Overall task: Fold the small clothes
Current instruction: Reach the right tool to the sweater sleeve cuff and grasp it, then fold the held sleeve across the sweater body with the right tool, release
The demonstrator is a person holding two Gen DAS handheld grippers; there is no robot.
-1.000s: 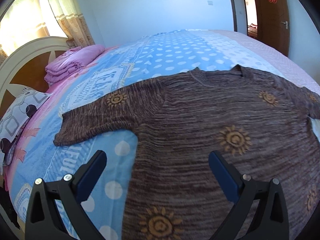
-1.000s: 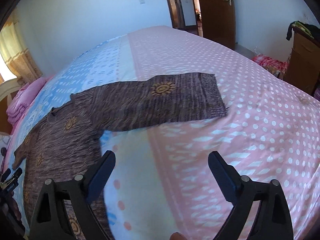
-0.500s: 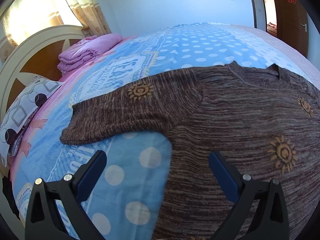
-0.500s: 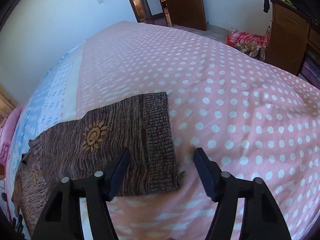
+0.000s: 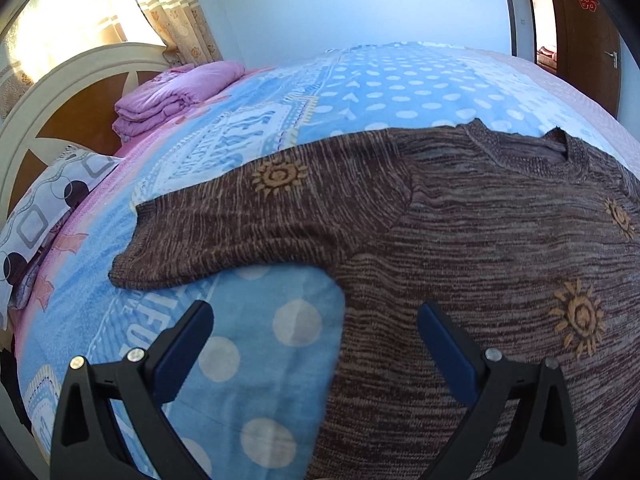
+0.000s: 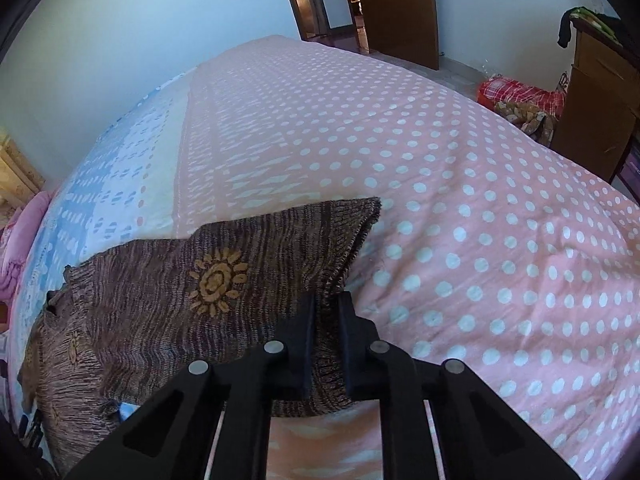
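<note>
Sweater: brown knit sweater [image 5: 460,240] spread flat on the bed [image 6: 460,200].
Right gripper [image 6: 324,312]: jaws closing, pinching the sleeve cuff [image 6: 344,248].
Left gripper [image 5: 316,320]: spread wide above the sweater's side edge, holding nothing.

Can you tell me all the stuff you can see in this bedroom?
sweater: one, brown with orange suns, spread flat on the bed
bedspread: one, blue and pink with white dots, covers the bed
folded blanket: one, purple, by the headboard
pillow: one, white with dark circles, left edge of the bed
headboard: one, cream and brown, under the window
curtain: one, beige, beside the window
door: one, brown, far wall
cabinet: one, brown, right of the bed
left gripper: black, jaws wide, above the sweater's edge
right gripper: black, jaws closing on the sleeve cuff
</note>
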